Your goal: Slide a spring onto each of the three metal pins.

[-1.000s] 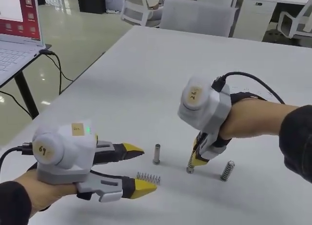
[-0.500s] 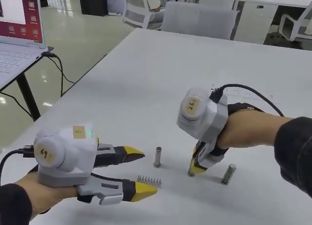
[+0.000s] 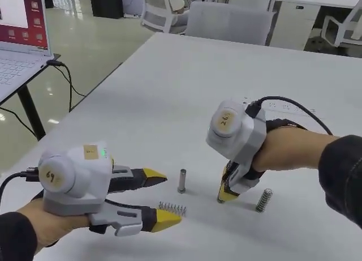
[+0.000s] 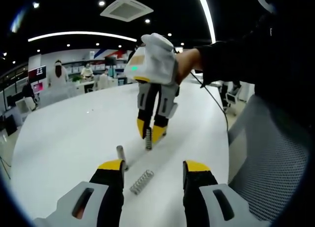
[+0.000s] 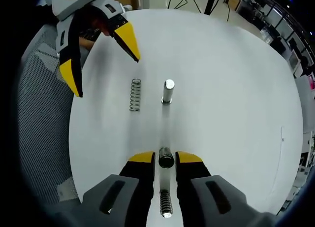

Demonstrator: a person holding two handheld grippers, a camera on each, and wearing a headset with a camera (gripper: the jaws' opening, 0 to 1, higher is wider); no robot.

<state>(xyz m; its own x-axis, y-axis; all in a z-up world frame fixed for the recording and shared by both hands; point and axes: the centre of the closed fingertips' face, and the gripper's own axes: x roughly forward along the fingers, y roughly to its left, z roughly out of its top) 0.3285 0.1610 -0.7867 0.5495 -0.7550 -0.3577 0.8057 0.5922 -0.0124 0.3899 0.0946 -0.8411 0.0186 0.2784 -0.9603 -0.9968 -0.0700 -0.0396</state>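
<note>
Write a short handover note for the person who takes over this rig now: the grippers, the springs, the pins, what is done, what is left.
Left gripper: open, empty, beside the loose spring lying on the table.
Right gripper: pointing down, shut on a second spring, apparently over a pin.
Done: one finished pin already carries its spring.
Left: seat the held spring, then put the loose spring on the bare pin.
</note>
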